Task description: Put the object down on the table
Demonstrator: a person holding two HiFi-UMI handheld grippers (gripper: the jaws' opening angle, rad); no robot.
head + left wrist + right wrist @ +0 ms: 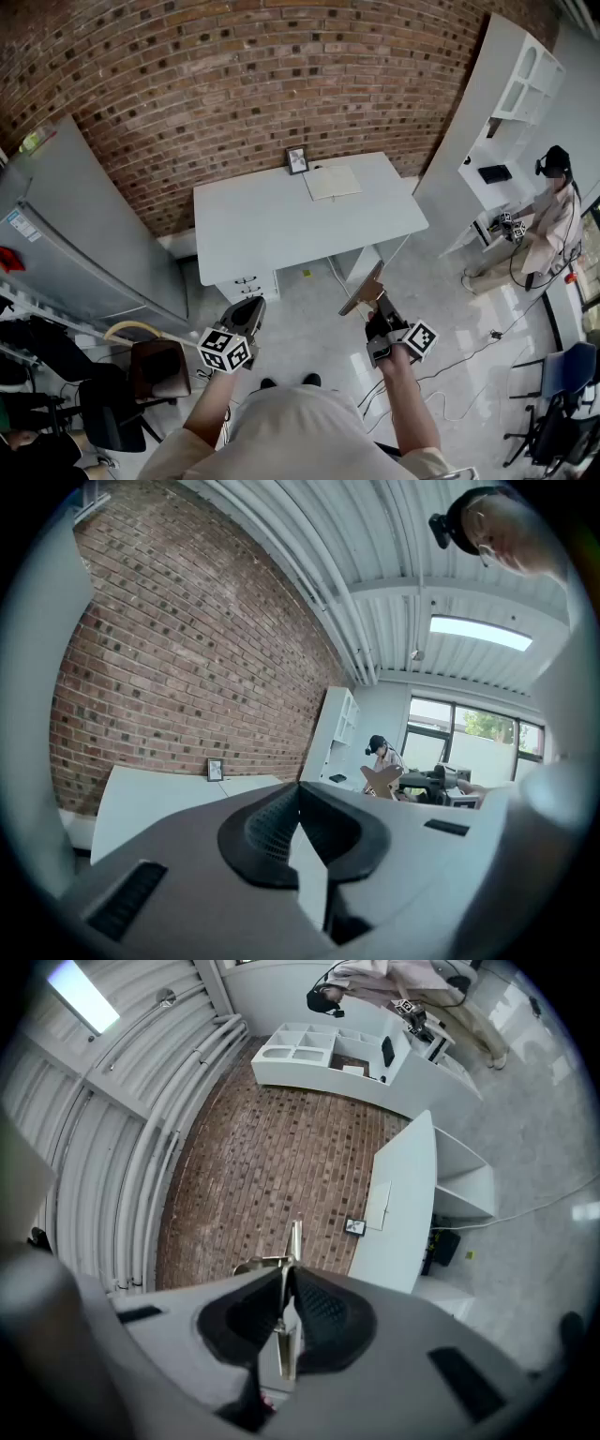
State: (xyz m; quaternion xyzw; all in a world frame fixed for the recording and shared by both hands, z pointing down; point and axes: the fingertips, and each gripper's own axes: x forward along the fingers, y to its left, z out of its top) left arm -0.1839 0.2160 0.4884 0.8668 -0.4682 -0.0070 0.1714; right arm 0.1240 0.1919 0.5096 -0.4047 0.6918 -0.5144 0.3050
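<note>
A flat brown wooden piece [364,289] sticks up out of my right gripper [377,317], which is shut on it over the floor, short of the white table [281,225]. In the right gripper view the wooden piece [293,1251] shows edge-on, pinched between the black pads of the gripper [286,1283]. My left gripper [251,309] hangs to the left at about the same height. In its own view the left gripper [300,803] is shut with nothing in it, and the wooden piece [380,778] shows off to the right. A small picture frame [297,160] and a notebook [332,182] lie at the table's far side.
A white drawer unit [246,283] stands under the table's left end. A grey cabinet [70,234] and dark chairs [155,367] are at the left. A person [551,217] stands by white shelves [514,89] at the right. Cables [469,342] cross the floor.
</note>
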